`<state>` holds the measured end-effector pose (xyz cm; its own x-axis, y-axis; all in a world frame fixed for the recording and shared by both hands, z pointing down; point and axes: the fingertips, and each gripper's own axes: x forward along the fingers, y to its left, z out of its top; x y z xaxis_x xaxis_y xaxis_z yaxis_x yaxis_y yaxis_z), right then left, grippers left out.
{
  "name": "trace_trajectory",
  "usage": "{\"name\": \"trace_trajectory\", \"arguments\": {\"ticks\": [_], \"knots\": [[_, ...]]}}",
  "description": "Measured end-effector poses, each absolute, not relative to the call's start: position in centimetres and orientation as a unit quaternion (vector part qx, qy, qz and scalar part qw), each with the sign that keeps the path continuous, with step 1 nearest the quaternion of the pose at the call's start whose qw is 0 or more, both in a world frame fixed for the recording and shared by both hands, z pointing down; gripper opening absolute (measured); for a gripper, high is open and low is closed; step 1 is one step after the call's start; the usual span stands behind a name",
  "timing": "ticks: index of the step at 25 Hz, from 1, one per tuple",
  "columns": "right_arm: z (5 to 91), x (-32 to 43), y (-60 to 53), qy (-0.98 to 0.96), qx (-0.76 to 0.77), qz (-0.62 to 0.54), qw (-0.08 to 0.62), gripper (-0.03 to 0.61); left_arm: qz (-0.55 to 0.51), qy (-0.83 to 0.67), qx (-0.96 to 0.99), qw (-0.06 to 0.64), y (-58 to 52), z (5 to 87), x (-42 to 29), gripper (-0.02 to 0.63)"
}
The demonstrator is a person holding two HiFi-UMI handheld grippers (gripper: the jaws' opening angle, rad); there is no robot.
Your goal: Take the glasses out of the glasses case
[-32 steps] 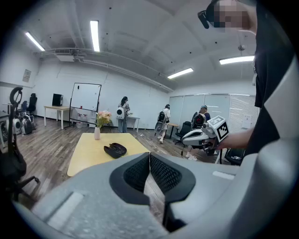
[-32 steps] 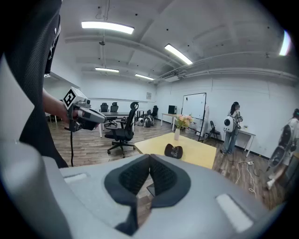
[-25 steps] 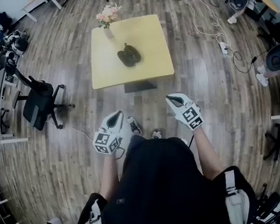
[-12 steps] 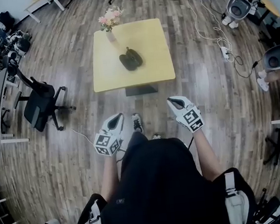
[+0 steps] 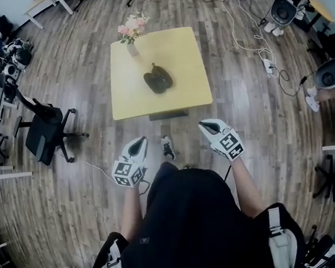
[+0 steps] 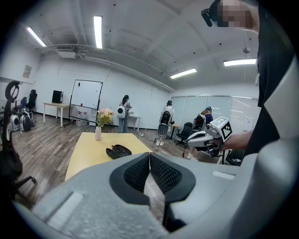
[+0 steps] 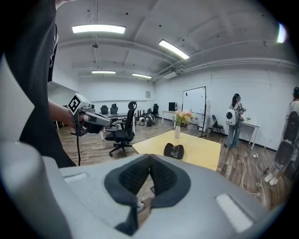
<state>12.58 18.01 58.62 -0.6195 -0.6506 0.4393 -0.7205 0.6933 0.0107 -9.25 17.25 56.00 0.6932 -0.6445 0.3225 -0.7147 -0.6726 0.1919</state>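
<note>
Both sets of jaws are pressed together with nothing in them: left gripper (image 5: 137,143) and right gripper (image 5: 209,124) sit over the floor, well short of the yellow bench (image 5: 189,89). Glasses case (image 5: 157,78) lies near the bench's middle (dark, can't make out the glasses), flower vase (image 5: 132,46) near its far-left corner.

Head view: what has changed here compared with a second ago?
The person has stepped toward the yellow table, so it lies nearer in the picture. Nothing was grabbed or let go: the left gripper and right gripper stay shut and empty. The glasses case and flower vase have not shifted on the table.
</note>
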Motion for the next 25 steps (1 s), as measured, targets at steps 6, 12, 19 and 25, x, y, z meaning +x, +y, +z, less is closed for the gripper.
{"name": "trace_trajectory", "arguments": {"ticks": [6,12,19,25], "knots": [[58.8,11.0,13.0,-0.893,0.384,0.09,0.216,0.003,0.116,-0.361,0.912,0.158,11.6,56.4,-10.2,0.012],[59.4,10.6,8.6,-0.886,0.383,0.094,0.243,0.003,0.116,-0.347,0.917,0.161,6.3,56.6,-9.3,0.012],[59.8,10.4,3.8,-0.884,0.381,0.095,0.255,0.003,0.11,-0.338,0.919,0.172,1.4,57.4,-9.0,0.012],[60.0,9.9,0.7,-0.882,0.384,0.103,0.253,0.003,0.114,-0.328,0.921,0.177,-1.6,57.8,-9.1,0.012]]}}
